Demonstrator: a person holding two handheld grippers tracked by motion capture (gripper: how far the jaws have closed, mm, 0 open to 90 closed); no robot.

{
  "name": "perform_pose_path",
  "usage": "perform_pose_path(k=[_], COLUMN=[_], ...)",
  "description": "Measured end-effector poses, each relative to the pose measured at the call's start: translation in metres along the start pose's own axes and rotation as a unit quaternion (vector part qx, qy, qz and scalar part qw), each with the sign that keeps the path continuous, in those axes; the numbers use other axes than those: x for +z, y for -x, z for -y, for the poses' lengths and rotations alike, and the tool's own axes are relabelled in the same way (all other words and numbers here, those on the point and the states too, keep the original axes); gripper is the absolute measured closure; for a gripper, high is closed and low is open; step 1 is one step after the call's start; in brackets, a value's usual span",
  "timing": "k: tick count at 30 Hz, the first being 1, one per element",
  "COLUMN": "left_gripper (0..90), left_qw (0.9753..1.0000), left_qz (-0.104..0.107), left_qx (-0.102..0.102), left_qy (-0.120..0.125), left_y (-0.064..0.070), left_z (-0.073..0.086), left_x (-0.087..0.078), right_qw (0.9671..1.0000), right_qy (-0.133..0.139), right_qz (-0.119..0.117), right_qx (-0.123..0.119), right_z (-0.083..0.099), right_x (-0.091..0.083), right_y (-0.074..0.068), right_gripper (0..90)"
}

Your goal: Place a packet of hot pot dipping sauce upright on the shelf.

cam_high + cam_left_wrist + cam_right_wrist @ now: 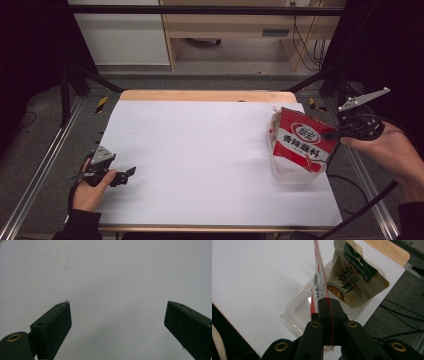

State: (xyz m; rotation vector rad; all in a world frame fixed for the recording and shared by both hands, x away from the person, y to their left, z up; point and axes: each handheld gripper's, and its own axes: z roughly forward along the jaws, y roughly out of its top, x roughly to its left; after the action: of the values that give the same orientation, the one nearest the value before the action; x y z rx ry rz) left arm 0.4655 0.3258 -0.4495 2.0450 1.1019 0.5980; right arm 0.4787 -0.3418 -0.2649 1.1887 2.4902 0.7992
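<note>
1. Right gripper (331, 134) sits at the table's right edge, jaws pinched tight on the edge of the red packet (300, 142).
2. In the right gripper view the jaws meet on the red packet (320, 285) edge-on, the foil seam running straight down between them.
3. The packet hangs upright, its lower end down in the clear tray (287, 175) at the right side of the white sheet (200, 155).
4. Behind it in the right gripper view, a beige pouch (354, 280) with a green band leans in the same tray (297, 312), just beside the red packet.
5. From above the beige pouch is mostly hidden; the pale sliver at the red packet's left edge is probably it.
6. Left gripper (127, 172) rests low at the sheet's near-left, well apart from the tray.
7. Its jaws stand wide apart in the left gripper view, with bare white sheet (112, 277) between them and nothing held.
</note>
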Motion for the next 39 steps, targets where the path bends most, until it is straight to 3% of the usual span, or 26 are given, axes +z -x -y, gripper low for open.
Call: perform_pose_path(k=[12, 39], left_gripper=[7.5, 7.4], left_qw=[1.0000, 1.0000], left_qz=[0.001, 0.003], left_qx=[0.000, -0.001], left_qy=[0.000, -0.001], left_y=[0.001, 0.001], left_z=[0.000, 0.000], left_x=[0.000, 0.000], right_qw=[0.9998, 0.9997], right_qy=[-0.001, -0.003], right_qz=[-0.011, -0.015], right_qx=[0.013, 0.020], right_z=[0.009, 0.018], right_x=[0.014, 0.014], right_y=[0.005, 0.009], right_gripper=[90.0, 89.3])
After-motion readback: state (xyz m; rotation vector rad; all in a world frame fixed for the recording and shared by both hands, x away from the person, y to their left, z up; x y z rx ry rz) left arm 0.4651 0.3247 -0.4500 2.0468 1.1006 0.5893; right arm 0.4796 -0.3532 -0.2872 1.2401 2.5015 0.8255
